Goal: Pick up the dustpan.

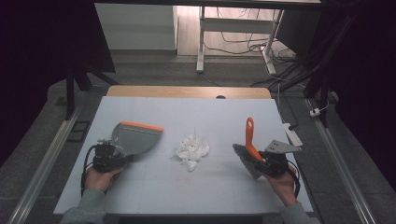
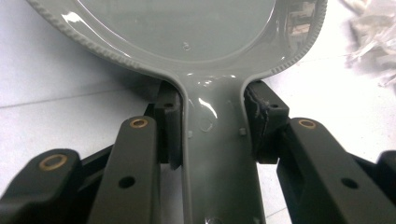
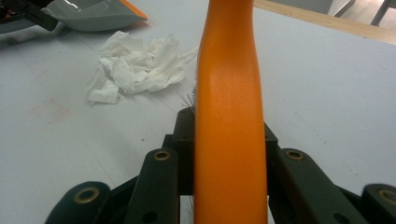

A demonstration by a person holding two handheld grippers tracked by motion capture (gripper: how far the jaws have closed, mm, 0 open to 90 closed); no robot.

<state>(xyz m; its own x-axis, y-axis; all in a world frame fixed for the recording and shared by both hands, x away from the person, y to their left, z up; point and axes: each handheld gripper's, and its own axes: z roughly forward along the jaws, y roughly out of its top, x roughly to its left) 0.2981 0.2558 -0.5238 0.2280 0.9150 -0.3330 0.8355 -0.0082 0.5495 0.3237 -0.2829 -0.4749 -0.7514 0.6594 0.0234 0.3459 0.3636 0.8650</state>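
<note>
High view: crumpled tissue (image 1: 191, 150) lies mid-table (image 1: 140, 196); it serves as landmark. Left of it, the left tongs (image 1: 122, 157) pinch the handle of a grey dustpan (image 1: 135, 139), its orange lip on the side away from the person. Right of the tissue, the right tongs (image 1: 259, 163) hold a brush (image 1: 249, 151), orange handle up, bristles low, likely poised for sweeping. Left gripper view: jaws pressed on both sides of the dustpan handle (image 2: 217, 154), tissue at upper right. Right gripper view: jaws clamp the brush handle (image 3: 229, 121); tissue lies ahead-left, dustpan beyond it.
</note>
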